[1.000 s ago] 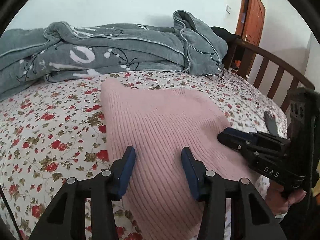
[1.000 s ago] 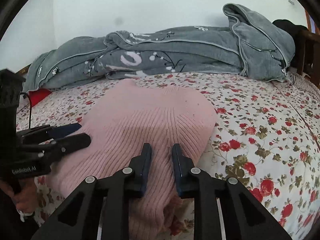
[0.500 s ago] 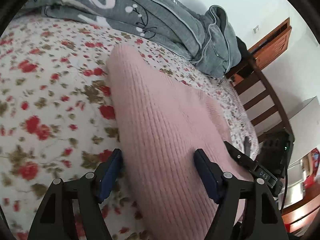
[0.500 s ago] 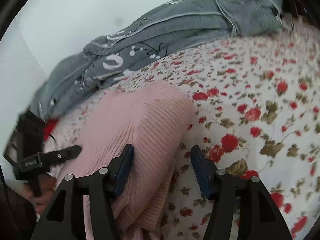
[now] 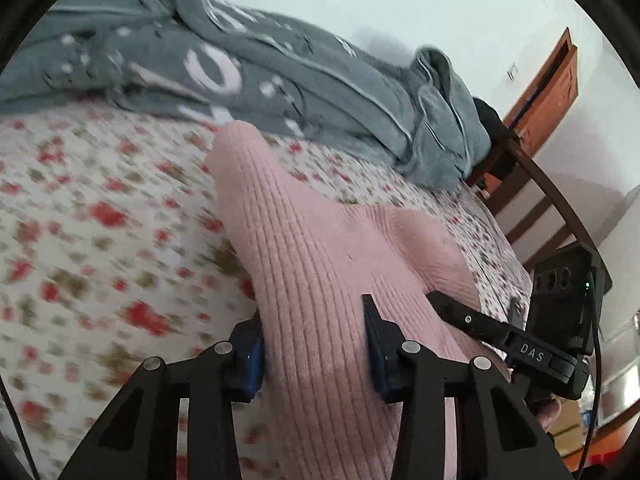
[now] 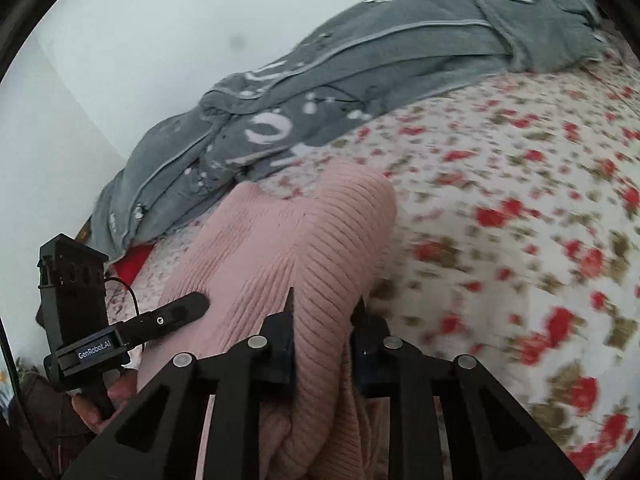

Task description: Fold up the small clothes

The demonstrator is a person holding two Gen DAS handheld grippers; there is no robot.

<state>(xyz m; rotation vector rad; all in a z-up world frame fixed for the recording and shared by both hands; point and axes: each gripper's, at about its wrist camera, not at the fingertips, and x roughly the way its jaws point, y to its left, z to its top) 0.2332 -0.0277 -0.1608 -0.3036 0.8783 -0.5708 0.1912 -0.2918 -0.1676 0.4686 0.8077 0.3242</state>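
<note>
A: What do I have in the left wrist view?

B: I see my left gripper (image 5: 316,344) closing its jaws on a bunched ridge of the pink knit garment (image 5: 320,248). The blue pads (image 5: 250,356) press the knit from both sides, so I have hold of it. The garment lies on the floral bedsheet (image 5: 100,240), its far tip reaching toward the grey blanket (image 5: 240,76) heaped along the wall. The right gripper (image 5: 472,318) comes in from the right edge, its fingers lying on the garment's other side. A wooden bed rail (image 5: 552,196) and a door (image 5: 548,96) stand beyond.

A: And the right wrist view?

B: My right gripper (image 6: 324,328) is closing too, and it stands narrow, with a fold of the same pink knit garment (image 6: 304,248) pinched between the pads. The knit bulges above and below the jaws. The left gripper (image 6: 176,314) shows at the left, its fingers resting on the garment's edge, with a hand (image 6: 108,404) under it. The floral bedsheet (image 6: 520,200) is blurred; the grey blanket (image 6: 320,92) lies behind.
</note>
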